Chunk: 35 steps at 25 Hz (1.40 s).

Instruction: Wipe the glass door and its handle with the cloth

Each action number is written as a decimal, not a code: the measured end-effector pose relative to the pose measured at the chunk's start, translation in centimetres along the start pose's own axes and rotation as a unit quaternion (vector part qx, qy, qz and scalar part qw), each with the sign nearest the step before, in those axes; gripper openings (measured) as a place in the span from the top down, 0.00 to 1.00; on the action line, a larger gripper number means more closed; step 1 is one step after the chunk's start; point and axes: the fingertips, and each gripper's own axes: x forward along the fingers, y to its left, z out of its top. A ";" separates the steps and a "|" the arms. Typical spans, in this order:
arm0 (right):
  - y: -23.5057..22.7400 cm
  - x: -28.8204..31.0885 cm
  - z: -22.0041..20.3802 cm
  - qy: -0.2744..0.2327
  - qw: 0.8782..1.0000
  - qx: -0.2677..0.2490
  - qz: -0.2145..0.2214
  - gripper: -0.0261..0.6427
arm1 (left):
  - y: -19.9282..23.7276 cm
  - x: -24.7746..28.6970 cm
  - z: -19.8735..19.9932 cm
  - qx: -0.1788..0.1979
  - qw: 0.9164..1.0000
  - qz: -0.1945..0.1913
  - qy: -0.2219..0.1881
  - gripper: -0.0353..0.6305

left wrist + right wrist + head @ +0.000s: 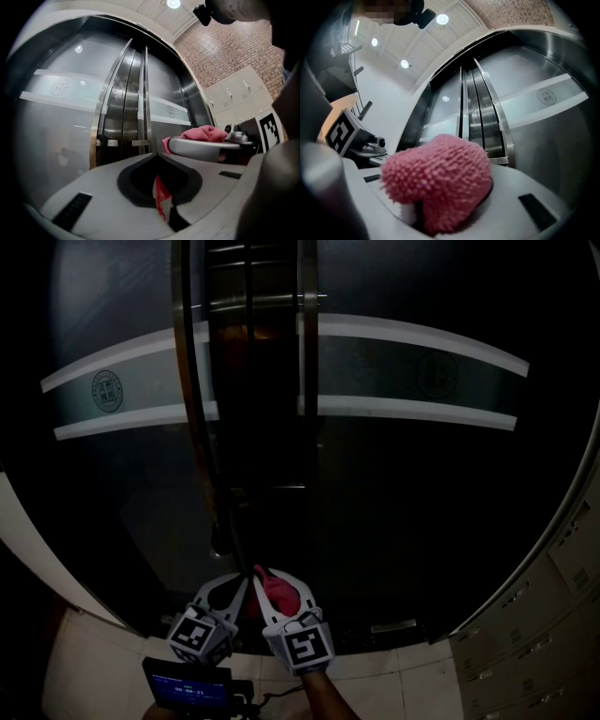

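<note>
The dark glass door (422, 493) with two frosted bands fills the head view. Its steel handles (192, 381) run upright beside the middle seam. Both grippers sit low, close in front of the door's bottom edge. My right gripper (267, 576) is shut on a fluffy pink cloth (279, 592), which bulges out of the jaws (440, 178). My left gripper (234, 582) is just left of it, jaws together, with only a small red-and-white scrap (161, 197) showing behind the tips. The left gripper view shows the handle (101, 122) ahead and the cloth (206, 133) to the right.
Grey lockers (544, 615) stand at the right, next to a brick wall (225, 56). Pale floor tiles (94, 671) lie before the door. A small device with a lit screen (187, 685) hangs below the left gripper.
</note>
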 end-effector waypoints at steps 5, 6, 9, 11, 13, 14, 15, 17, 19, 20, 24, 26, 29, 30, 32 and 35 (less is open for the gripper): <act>0.2 0.1 0.0 0.001 1.000 -0.001 -0.002 0.88 | -0.1 0.0 -0.2 -0.004 1.000 -0.006 0.005 0.93; 0.2 0.3 0.0 0.002 1.000 -0.002 -0.003 0.88 | 0.0 0.0 -0.3 -0.006 1.000 -0.009 0.005 0.93; 0.6 0.9 0.0 0.005 1.000 -0.002 -0.003 0.88 | 0.4 -0.1 -0.1 -0.012 1.000 -0.017 0.005 0.93; 0.8 1.5 0.3 0.004 1.000 0.000 -0.002 0.88 | 0.8 -0.1 0.5 -0.013 1.000 -0.024 0.002 0.93; 0.8 2.3 1.0 0.001 1.000 0.000 -0.004 0.88 | 1.4 0.0 1.4 -0.009 0.999 -0.034 -0.005 0.93; 0.7 2.7 1.5 -0.001 1.000 -0.002 -0.006 0.88 | 1.9 0.1 2.0 -0.005 0.999 -0.040 -0.011 0.93; 0.6 3.2 2.0 -0.004 1.000 -0.004 -0.009 0.88 | 2.2 0.2 2.6 0.001 0.999 -0.046 -0.016 0.93; 0.3 4.1 3.3 -0.010 1.000 -0.012 -0.017 0.88 | 2.6 0.3 4.3 0.008 0.998 -0.058 -0.022 0.93; 0.1 5.2 4.5 -0.015 0.999 -0.017 -0.027 0.88 | 3.3 0.4 5.9 0.011 0.997 -0.067 -0.027 0.93; 0.0 5.7 5.1 -0.017 0.999 -0.017 -0.032 0.88 | 3.9 0.5 6.6 0.012 0.997 -0.071 -0.031 0.93; -1.5 7.4 7.9 -0.051 0.997 -0.041 -0.050 0.88 | 5.8 1.6 8.9 0.012 0.994 -0.094 -0.057 0.93; -2.5 7.7 9.5 -0.057 0.996 -0.051 -0.054 0.88 | 5.9 2.3 10.1 0.004 0.993 -0.102 -0.063 0.93; -4.6 8.2 12.0 -0.065 0.994 -0.066 -0.052 0.88 | 5.8 3.8 11.8 -0.010 0.991 -0.109 -0.077 0.93; -5.4 8.5 13.0 -0.070 0.993 -0.077 -0.050 0.88 | 5.8 4.5 12.5 -0.013 0.990 -0.112 -0.084 0.93; -7.3 9.5 15.1 -0.080 0.991 -0.101 -0.046 0.88 | 5.9 6.0 14.2 -0.016 0.989 -0.115 -0.097 0.93; -10.5 11.2 19.2 -0.100 0.985 -0.135 -0.036 0.88 | 6.1 8.0 16.3 -0.008 0.988 -0.105 -0.115 0.93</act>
